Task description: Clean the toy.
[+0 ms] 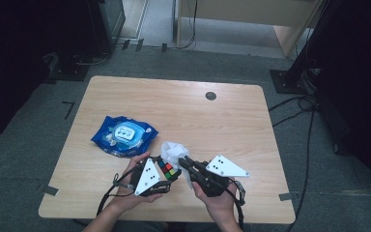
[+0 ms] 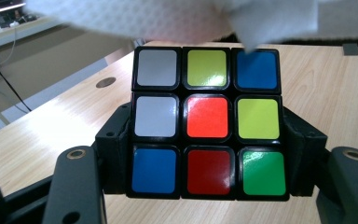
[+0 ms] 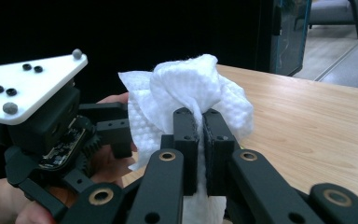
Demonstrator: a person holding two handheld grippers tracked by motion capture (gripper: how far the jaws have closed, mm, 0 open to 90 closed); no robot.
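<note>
Puzzle cube, nine stickers to a face, colours mixed: clamped by two opposite sides in the left gripper, jaws set wide to the cube's breadth and pressing on it. Held near the front edge of the bench, close above it or lightly on it; cannot tell which. Upper face turned up and slightly toward the right hand.

Wet-wipe pack, blue with a white flip lid: lying flat on the bench behind and to the left of the left hand, apart from it.

White wipe, embossed, crumpled into a loose wad: pinched at its gathered middle by the right gripper, jaws closed almost together on the cloth. Bulk of the wad bunched beyond the jaw tips, a tail hanging below.

Governing relation: wipe just beside the cube on its right and slightly beyond it, hanging over the cube's far top edge in the left gripper view; contact there likely, not certain. Cube lies left of and toward the person from the right jaws. No long axis to the cube. Right hand the nearer to the wipe, left hand the holder. Judged next: short sweep leftward across the upper face.
</note>
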